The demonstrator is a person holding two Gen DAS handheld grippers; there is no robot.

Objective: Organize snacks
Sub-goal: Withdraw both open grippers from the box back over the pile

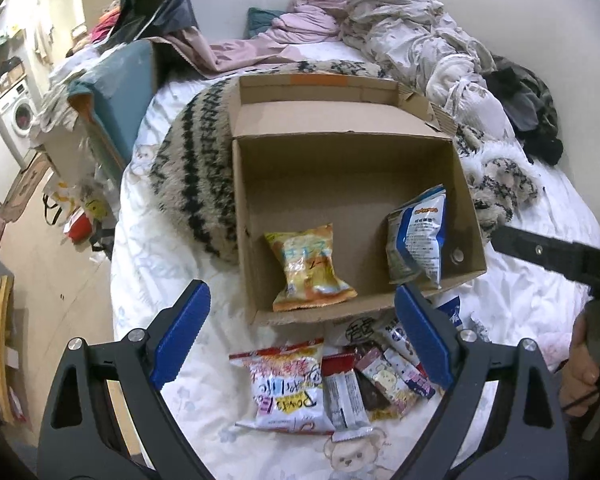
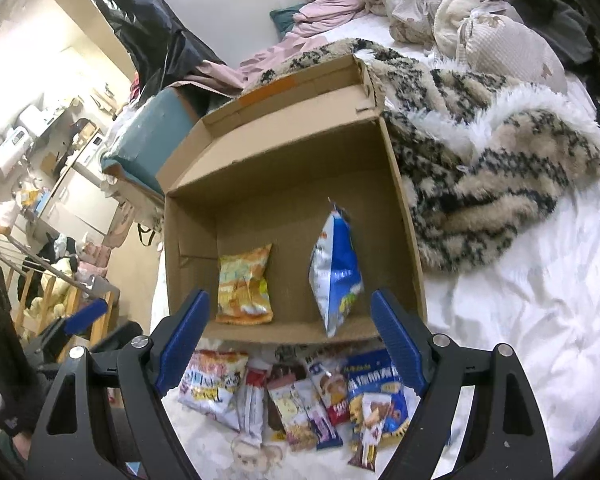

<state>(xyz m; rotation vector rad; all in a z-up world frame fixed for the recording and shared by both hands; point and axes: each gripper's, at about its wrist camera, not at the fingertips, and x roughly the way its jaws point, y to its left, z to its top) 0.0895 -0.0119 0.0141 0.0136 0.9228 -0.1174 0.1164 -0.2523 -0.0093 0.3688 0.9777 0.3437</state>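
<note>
An open cardboard box lies on the white bed. Inside it lie an orange snack bag at the left and a blue and silver bag, which stands on its edge at the right. Several snack packs lie on the sheet in front of the box, among them a white and red bag. My left gripper is open and empty above these packs. My right gripper is open and empty at the box's near edge.
A furry patterned blanket lies under and beside the box. Crumpled clothes pile at the bed's far end. The bed's left edge drops to a cluttered floor. The right gripper's body shows at the right.
</note>
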